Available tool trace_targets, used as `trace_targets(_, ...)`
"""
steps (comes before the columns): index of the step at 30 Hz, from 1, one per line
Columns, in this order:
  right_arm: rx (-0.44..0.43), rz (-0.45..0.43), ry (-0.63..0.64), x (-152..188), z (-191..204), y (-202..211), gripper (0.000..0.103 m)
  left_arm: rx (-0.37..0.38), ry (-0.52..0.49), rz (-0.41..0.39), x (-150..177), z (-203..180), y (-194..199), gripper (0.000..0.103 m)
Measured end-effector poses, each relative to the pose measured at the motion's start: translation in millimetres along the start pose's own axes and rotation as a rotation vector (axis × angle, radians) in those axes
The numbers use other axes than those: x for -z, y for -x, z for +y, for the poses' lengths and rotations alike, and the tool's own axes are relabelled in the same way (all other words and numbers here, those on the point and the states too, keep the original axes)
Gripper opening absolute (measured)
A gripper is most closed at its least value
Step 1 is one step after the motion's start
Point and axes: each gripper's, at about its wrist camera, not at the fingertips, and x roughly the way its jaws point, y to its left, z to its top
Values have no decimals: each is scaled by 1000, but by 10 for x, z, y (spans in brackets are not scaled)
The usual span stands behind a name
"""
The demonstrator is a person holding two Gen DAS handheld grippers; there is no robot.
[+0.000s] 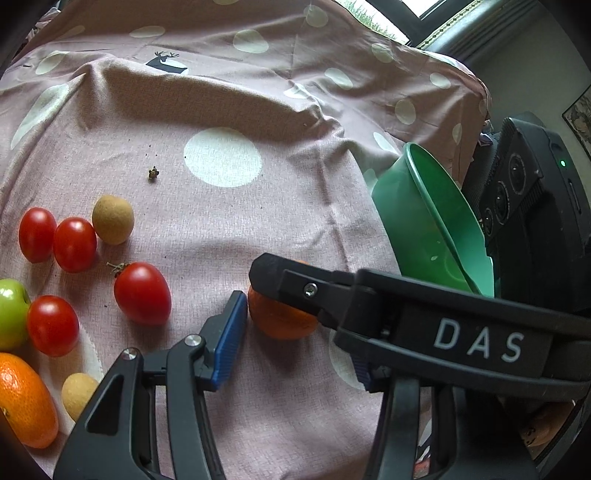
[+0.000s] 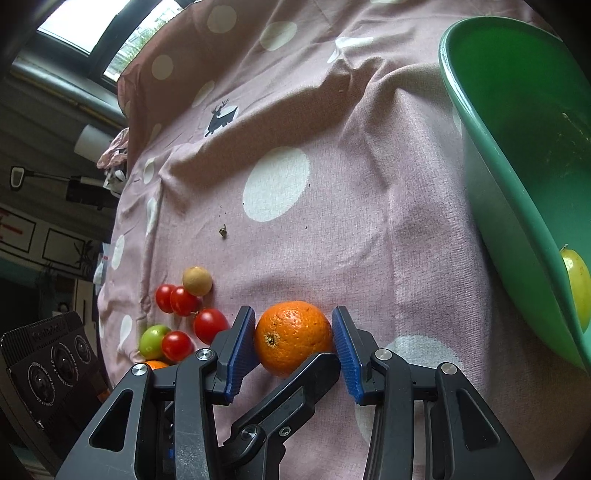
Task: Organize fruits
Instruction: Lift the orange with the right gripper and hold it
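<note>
An orange [image 2: 293,336] sits between the blue pads of my right gripper [image 2: 293,343], which close on its two sides; it lies on the pink dotted cloth [image 2: 332,240]. In the left wrist view the same orange [image 1: 280,317] lies between my left gripper's open pads [image 1: 231,339], half hidden by the right gripper's black arm [image 1: 424,325]. A tilted green bowl [image 2: 517,177] holds a yellow-green fruit [image 2: 578,284]. Several red tomatoes [image 1: 142,293], two tan longans [image 1: 112,219], a green fruit [image 1: 11,314] and another orange [image 1: 26,400] lie left.
A black camera unit [image 1: 524,199] stands behind the bowl. A small dry stem bit [image 1: 152,173] lies on the cloth. The cloth has raised folds [image 1: 221,96] at the back. Its right edge drops off near a window [image 1: 406,14].
</note>
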Motion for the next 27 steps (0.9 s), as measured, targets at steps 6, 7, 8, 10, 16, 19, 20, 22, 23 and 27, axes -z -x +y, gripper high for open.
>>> trace_targets(6,-2,1,-2,-1,-6,-3,45,-4,4,-3,-2,2,2,51)
trace_targets(7,-1,1,-1,0,-6,-3,45,-3,4,-4,0,5,2,51)
trace_targets(8,-1,1,0,-1,-7,-3,45,-3,4,-4,1,6,4,51)
trace_targets(10,-2,1,-1,-2,-8,-3,45,-2,3,-4,2,4,2,51)
trace_targets(16,-2,1,-2,-1,-6,-2,45,-3,-3,9,-13,-3,-9,51)
trace_targets(19,1,-1,0,2,-8,-5,45,-1,-6,12,-15,-5,-14,51)
trace_targets(20,0,0,0,1,-7,-4,45,-1,-7,12,-14,-4,-14,51)
trace_targets(22,-1,1,-1,1,-6,-5,45,-1,-10,12,-15,-9,-17,51)
trace_targets(23,-2,1,-1,2,-6,-6,45,-2,-10,12,-14,-5,-15,51)
trace_targets(27,-5,1,-3,0,-10,-6,45,-5,-11,11,-9,-7,-12,51)
